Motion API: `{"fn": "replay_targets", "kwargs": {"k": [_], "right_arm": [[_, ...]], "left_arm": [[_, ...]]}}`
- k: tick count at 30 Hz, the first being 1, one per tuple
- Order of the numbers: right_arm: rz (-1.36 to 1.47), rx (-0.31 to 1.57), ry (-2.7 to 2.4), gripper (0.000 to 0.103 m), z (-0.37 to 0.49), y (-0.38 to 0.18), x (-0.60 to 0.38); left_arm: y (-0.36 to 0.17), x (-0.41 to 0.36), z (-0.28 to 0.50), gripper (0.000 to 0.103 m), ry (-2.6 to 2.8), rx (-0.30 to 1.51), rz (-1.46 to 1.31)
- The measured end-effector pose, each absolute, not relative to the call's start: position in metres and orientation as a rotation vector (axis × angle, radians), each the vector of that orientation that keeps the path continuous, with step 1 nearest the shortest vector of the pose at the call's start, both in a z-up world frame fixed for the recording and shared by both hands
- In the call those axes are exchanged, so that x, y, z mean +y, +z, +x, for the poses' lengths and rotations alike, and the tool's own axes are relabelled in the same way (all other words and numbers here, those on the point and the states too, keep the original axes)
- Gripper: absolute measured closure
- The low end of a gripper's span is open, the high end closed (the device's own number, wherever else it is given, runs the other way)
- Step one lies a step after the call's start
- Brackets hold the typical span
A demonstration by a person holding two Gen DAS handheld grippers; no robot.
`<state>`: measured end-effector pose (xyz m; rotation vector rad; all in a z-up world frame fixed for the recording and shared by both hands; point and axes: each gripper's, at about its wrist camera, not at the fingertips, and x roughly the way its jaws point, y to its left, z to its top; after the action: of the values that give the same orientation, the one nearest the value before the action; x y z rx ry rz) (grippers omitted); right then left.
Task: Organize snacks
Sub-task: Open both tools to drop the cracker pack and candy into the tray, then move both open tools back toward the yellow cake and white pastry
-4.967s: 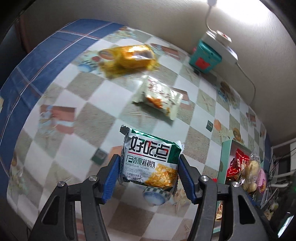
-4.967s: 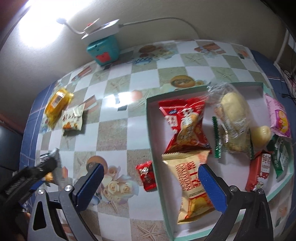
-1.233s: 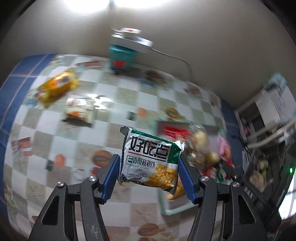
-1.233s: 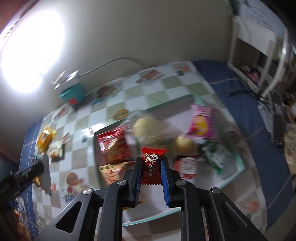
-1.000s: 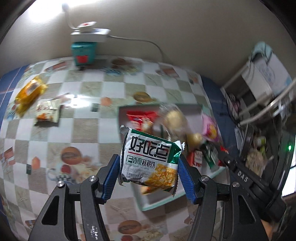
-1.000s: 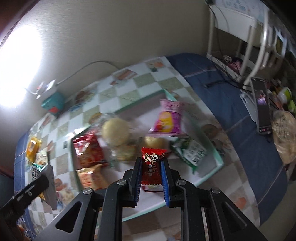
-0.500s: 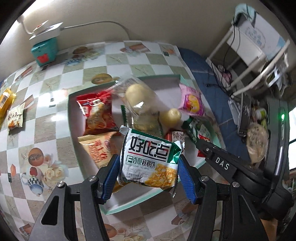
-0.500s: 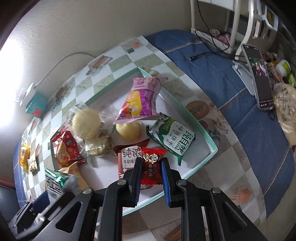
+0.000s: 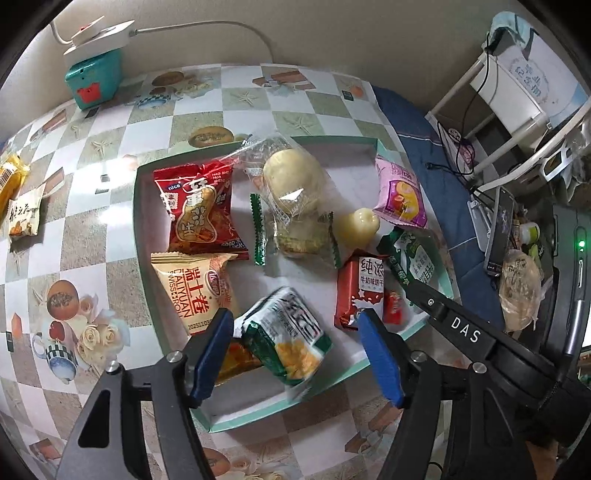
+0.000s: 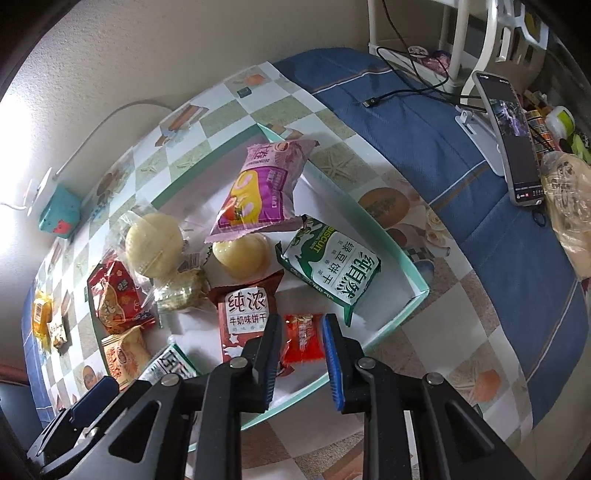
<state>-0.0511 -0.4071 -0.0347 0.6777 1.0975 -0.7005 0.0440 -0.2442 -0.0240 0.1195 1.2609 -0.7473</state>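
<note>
Only the right wrist view shows the right gripper [image 10: 301, 341] opening around the red candy [image 10: 302, 338] near the tray [image 10: 400, 254]'s front edge, while the left gripper [image 9: 295, 354] opens, green packet [image 9: 286, 334] loose between.

Teal box [image 9: 94, 79] w/ power strip [image 9: 98, 35]; phone [image 10: 511, 138] on stand.

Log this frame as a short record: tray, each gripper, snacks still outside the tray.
tray: teal-rimmed, holds many snack packs
left gripper: jaws opening, green pack between them, dropping into the tray, pads clear of it
right gripper: jaws opening, red candy between them over the tray floor
outside tray: yellow pack and beige pack on the tablecloth
</note>
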Motion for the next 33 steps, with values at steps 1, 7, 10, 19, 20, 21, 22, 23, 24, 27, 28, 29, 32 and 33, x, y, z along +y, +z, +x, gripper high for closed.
{"fn": "replay_targets", "kwargs": {"k": [1, 7, 10, 19, 20, 21, 22, 23, 24, 27, 28, 29, 32, 33], "right_arm": [[0.677, 1.097, -0.701, 0.076, -0.051, -0.034, -0.407], [0.668, 1.097, -0.71, 0.04, -0.05, -0.03, -0.407], [0.656, 1.095, -0.719, 0.034, -0.049, -0.028, -0.406], [0.648, 1.103, -0.692, 0.007, -0.042, -0.029, -0.399], [0.643, 1.102, -0.69, 0.006, -0.041, -0.028, -0.398], [0.638, 1.1, -0.685, 0.003, -0.039, -0.027, -0.396], [0.632, 1.099, -0.679, 0.002, -0.037, -0.026, -0.395], [0.627, 1.099, -0.674, 0.001, -0.036, -0.026, -0.393], [0.62, 1.1, -0.668, 0.001, -0.034, -0.026, -0.39], [0.594, 1.102, -0.648, 0.0, -0.026, -0.025, -0.381], [0.587, 1.101, -0.642, 0.0, -0.023, -0.024, -0.378], [0.58, 1.1, -0.635, 0.0, -0.02, -0.024, -0.374], [0.554, 1.097, -0.606, 0.0, -0.011, -0.023, -0.361], [0.546, 1.097, -0.595, 0.0, -0.007, -0.023, -0.356]], "left_arm": [[-0.023, -0.243, 0.045, 0.032, -0.744, 1.26, 0.119], [-0.018, -0.226, 0.058, 0.032, -0.689, 1.255, 0.09], [-0.017, -0.212, 0.07, 0.031, -0.634, 1.249, 0.066], [-0.024, -0.168, 0.106, 0.019, -0.444, 1.245, 0.023], [-0.025, -0.163, 0.109, 0.018, -0.43, 1.244, 0.018], [-0.026, -0.158, 0.112, 0.018, -0.416, 1.242, 0.013], [-0.027, -0.153, 0.115, 0.017, -0.401, 1.241, 0.008], [-0.028, -0.151, 0.116, 0.017, -0.392, 1.239, 0.006], [-0.029, -0.146, 0.119, 0.017, -0.378, 1.237, 0.001], [-0.03, -0.131, 0.126, 0.017, -0.336, 1.224, -0.01], [-0.03, -0.127, 0.129, 0.017, -0.321, 1.22, -0.013], [-0.03, -0.122, 0.131, 0.015, -0.308, 1.217, -0.016], [-0.032, -0.103, 0.137, 0.006, -0.27, 1.207, -0.042], [-0.032, -0.096, 0.139, 0.006, -0.26, 1.205, -0.052]]}}
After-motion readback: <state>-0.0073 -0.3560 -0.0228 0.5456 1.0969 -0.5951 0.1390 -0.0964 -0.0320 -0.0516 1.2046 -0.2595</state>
